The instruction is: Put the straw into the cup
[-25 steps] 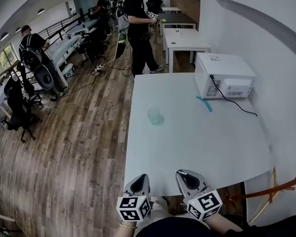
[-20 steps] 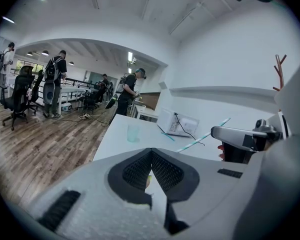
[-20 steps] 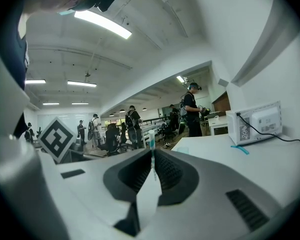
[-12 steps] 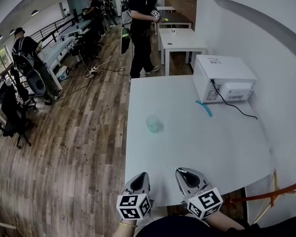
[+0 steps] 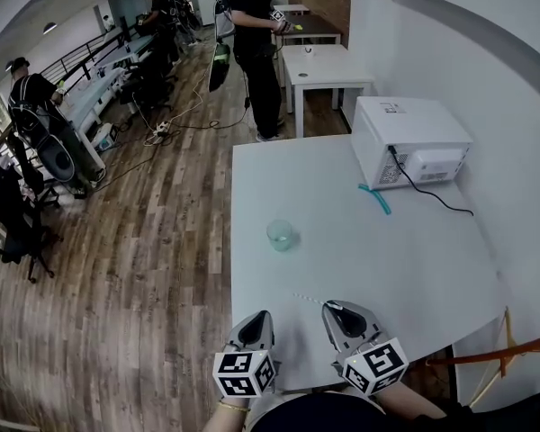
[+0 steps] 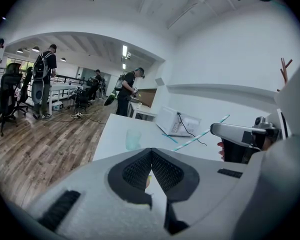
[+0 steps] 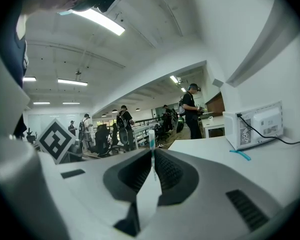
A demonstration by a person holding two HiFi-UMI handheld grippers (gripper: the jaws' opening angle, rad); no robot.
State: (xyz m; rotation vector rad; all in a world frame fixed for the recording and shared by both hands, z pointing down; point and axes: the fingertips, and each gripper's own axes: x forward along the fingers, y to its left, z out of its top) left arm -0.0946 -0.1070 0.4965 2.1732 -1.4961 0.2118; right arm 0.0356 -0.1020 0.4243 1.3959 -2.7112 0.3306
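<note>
Striped straw (image 5: 310,300) lies near level in the head view. Its long axis runs from the free tip at approx 9–10 o'clock back to the gripped end at my R gripper (image 5: 337,309). In the R gripper view the straw (image 7: 151,136) stands straight up at 12 o'clock out of the pads, so it sits crosswise to the jaws, which are pinched narrow on it.

L gripper (image 5: 257,320) is just beside the straw tip, at approx 7 o'clock from it, not touching. Its jaws are closed together w/ nothing between them, per the L gripper view (image 6: 151,153). There the straw (image 6: 197,135) slants from low-left up to 2 o'clock, held by the R gripper (image 6: 225,130).

Clear cup (image 5: 280,235) stands upright, mouth up, at 11 o'clock from the R gripper and approx 12–1 from the L, well apart from both. Bare tabletop lies between.

White table (image 5: 387,268): L edge drops to wood floor, and the cup is near that edge. Both grippers are over the near edge. Towards 1 o'clock a teal straw (image 5: 375,198) lies flat just in front of the microwave (image 5: 412,139), whose black cable (image 5: 436,194) trails right. Both are well clear of the cup. The table's middle is open.
</note>
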